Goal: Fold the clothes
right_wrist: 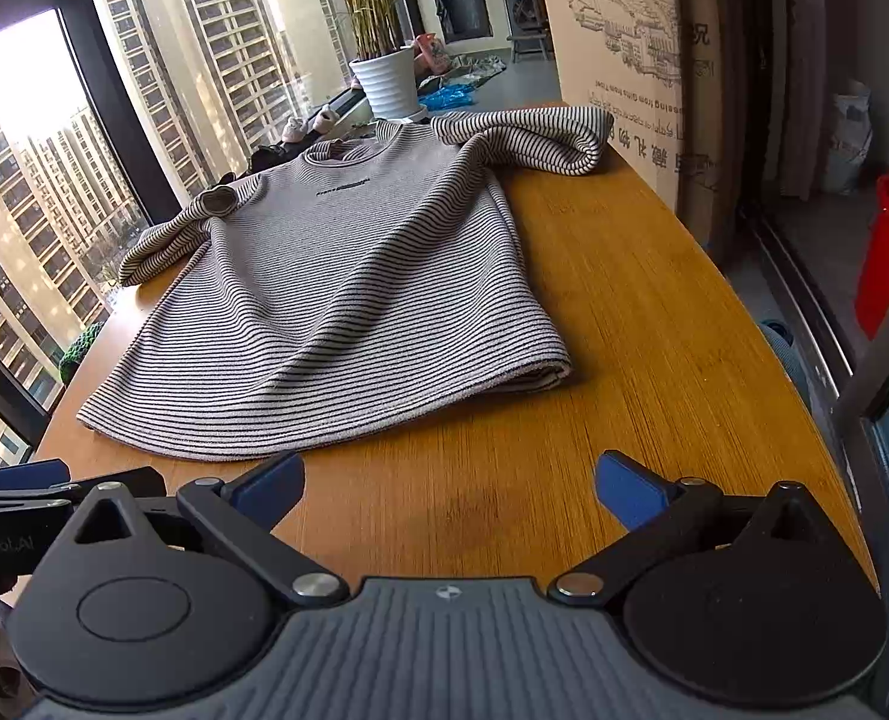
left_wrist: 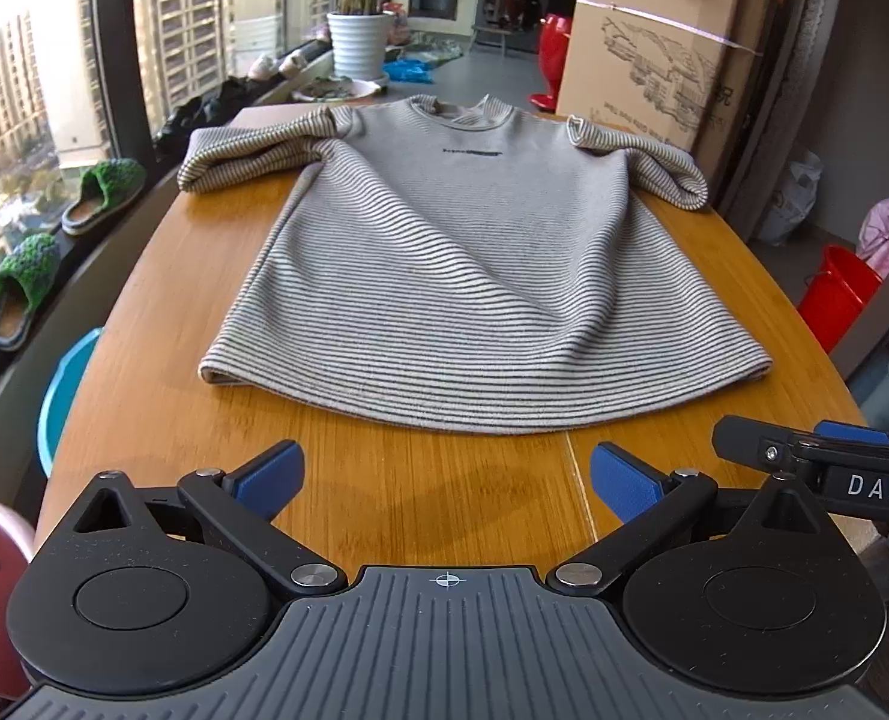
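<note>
- Left wrist view: your left gripper (left_wrist: 447, 480) hovers over the near edge of the wooden table (left_wrist: 162, 324), its blue-padded fingers (left_wrist: 270, 474) spread wide with nothing between them.
- Straight ahead of it lies the striped T-shirt (left_wrist: 444, 276), front side up, collar at the far end and hem nearest you; the hem stops just short of the fingertips without touching them.
- Both short sleeves are spread out to the sides at the far end of the table, each a little bunched, and a soft diagonal wrinkle crosses the body.
- Your right gripper (left_wrist: 816, 456) shows at the right edge of this view, just beside the left one, seen side-on.
- Right wrist view: your right gripper (right_wrist: 447, 486) also hangs over bare wood near the table's front edge, fingers (right_wrist: 630, 492) spread wide and empty.
- From here the T-shirt (right_wrist: 336, 300) sits ahead and to the left, its near right corner of the hem slightly turned up; the hem is close to the left fingertip but apart from it.
- Behind the table stands a large cardboard box (left_wrist: 660, 48), and a white ribbed plant pot (right_wrist: 390, 84) stands by the window.
- A red bucket (left_wrist: 834, 294) sits on the floor to the right, and green slippers (left_wrist: 105, 195) rest on the window ledge to the left.
</note>
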Action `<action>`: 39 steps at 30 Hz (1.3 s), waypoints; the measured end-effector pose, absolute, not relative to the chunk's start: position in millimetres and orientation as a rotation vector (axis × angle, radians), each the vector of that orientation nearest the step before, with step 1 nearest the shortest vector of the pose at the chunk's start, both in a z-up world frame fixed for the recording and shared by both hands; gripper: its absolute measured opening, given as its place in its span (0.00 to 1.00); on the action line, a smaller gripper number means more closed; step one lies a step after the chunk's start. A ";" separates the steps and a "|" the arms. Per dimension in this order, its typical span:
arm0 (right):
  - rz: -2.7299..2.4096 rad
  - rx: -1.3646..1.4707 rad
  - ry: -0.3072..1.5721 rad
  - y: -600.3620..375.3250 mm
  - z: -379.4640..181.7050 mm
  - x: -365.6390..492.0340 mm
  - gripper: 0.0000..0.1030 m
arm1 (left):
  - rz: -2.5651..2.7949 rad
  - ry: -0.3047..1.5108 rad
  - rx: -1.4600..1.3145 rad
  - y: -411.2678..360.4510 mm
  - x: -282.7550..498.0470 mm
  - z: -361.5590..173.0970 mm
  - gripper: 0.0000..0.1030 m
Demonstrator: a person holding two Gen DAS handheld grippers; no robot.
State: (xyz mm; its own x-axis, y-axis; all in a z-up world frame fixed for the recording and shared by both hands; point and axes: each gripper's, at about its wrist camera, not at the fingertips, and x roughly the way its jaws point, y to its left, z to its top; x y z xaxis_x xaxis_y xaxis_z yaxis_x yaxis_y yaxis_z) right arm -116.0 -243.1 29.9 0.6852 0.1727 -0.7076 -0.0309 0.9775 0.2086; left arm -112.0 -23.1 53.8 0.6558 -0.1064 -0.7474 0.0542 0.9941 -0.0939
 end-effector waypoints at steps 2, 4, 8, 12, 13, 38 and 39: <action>0.122 0.169 0.805 -239.2 30.7 -117.9 1.00 | -0.091 0.847 -0.064 -22.8 -113.4 54.5 1.00; 0.130 0.153 0.801 -235.0 31.3 -118.7 1.00 | -0.092 0.842 -0.059 -22.7 -115.2 55.5 1.00; 0.133 0.136 0.792 -231.0 34.9 -120.6 1.00 | -0.091 0.839 -0.062 -21.0 -116.9 56.0 1.00; 0.136 0.119 0.777 -228.6 38.0 -121.5 1.00 | -0.088 0.839 -0.070 -18.9 -117.1 55.6 1.00; 0.137 0.115 0.776 -227.6 38.3 -121.8 1.00 | -0.088 0.837 -0.070 -18.6 -117.3 55.8 1.00; 0.137 0.081 0.760 -221.4 39.2 -122.5 1.00 | -0.094 0.807 -0.049 -15.9 -122.0 61.3 1.00; 0.138 0.081 0.761 -221.5 39.1 -122.5 1.00 | -0.094 0.806 -0.048 -15.9 -122.0 61.5 1.00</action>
